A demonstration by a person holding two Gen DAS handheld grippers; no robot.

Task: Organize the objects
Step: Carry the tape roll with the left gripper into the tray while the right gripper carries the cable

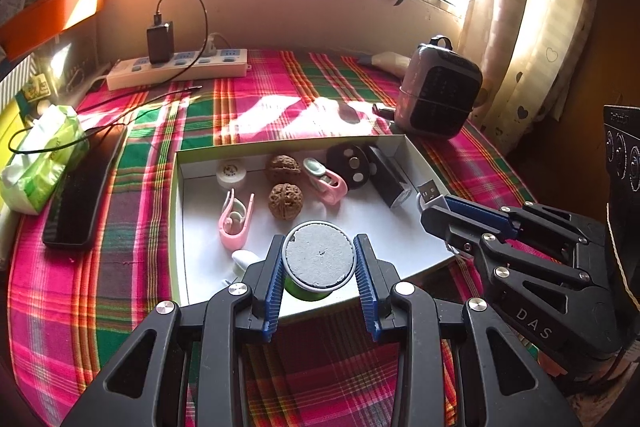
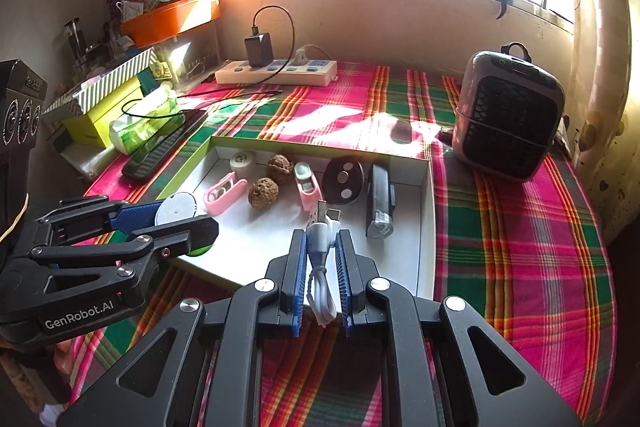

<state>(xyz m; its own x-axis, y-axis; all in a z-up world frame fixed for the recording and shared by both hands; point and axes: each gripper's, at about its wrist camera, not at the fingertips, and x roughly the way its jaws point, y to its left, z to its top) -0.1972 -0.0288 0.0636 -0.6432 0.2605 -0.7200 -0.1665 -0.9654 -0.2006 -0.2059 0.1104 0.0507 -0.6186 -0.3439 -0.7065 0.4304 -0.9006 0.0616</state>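
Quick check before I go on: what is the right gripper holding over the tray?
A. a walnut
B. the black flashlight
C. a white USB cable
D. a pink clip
C: the right gripper is shut on the white USB cable, its plug poking out past the fingertips, while both walnuts, the clips and the flashlight lie in the tray.

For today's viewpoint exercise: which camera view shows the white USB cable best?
The right wrist view: the white USB cable hangs coiled between the right gripper pads, with its plug and loops fully visible. The left wrist view shows only the plug end poking past that gripper's closed fingers.
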